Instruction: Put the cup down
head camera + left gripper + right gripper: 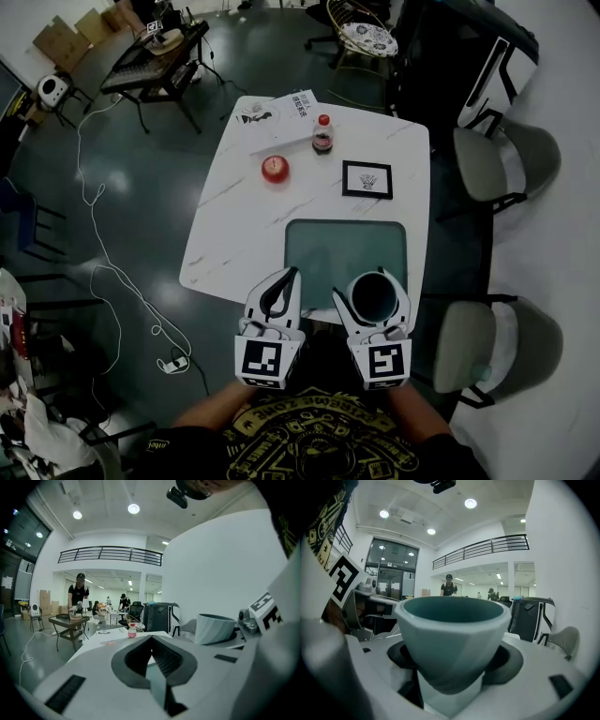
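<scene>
Nearest, the right gripper (373,284) holds a grey-green, faceted, tapering cup (452,634) upright, its 2 jaws spread wide and clamped on the narrow lower body. The cup sits over the near edge of a green rectangular mat (319,246) on the white marbled table (220,225). It looks rigid, light and smooth, so probably slippery; this low grip below the flare seems the safest hold. Just beside it, the left gripper (284,284) is empty, jaws pressed together. Farther off stands a small red-capped bottle (322,134).
</scene>
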Demonstrator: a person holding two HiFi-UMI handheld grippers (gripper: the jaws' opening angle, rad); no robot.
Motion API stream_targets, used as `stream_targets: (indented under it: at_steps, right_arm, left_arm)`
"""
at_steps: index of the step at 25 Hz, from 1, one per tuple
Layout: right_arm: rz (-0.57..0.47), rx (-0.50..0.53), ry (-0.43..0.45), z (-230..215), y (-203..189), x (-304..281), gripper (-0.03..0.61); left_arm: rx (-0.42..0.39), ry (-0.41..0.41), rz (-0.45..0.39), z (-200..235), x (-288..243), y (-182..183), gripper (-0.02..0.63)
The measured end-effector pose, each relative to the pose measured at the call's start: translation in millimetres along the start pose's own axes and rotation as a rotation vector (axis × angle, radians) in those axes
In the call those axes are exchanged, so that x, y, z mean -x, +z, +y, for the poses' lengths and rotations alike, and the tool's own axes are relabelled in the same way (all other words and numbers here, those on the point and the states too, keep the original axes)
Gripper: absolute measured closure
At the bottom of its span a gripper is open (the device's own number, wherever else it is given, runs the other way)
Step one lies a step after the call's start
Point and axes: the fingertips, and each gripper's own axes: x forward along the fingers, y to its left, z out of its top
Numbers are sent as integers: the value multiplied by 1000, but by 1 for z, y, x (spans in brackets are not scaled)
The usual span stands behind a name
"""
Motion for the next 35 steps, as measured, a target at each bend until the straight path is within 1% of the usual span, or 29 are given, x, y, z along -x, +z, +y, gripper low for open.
stream_targets:
  at_steps: [7,11,13,20,22,26,30,35]
  right_arm:
    - [-5,29,42,-4,-20,-18,215]
    - [8,13,55,-9,-40,-29,215]
    - [11,13,62,-11,-44,-34,215]
    - [8,27,80,-16,-55,-53,215]
    - [12,42,84,-17,-62,-61,215]
    - [24,27,95,-17,-79,-74,215]
    - [40,34,95,-21,-97,-87,215]
    - [60,36,91,-25,-113,-100,215]
  left_arm:
    - [3,35,23,3,-13,-20,603]
    - [11,59,45,6,-22,-36,603]
    - [18,70,62,9,-27,-45,603]
    - [15,96,109,17,-41,-68,603]
    - [18,104,121,21,-45,-74,603]
    - [20,116,153,26,-52,-85,604]
    - [17,123,184,31,-57,-98,604]
    - [18,134,201,39,-62,-103,604]
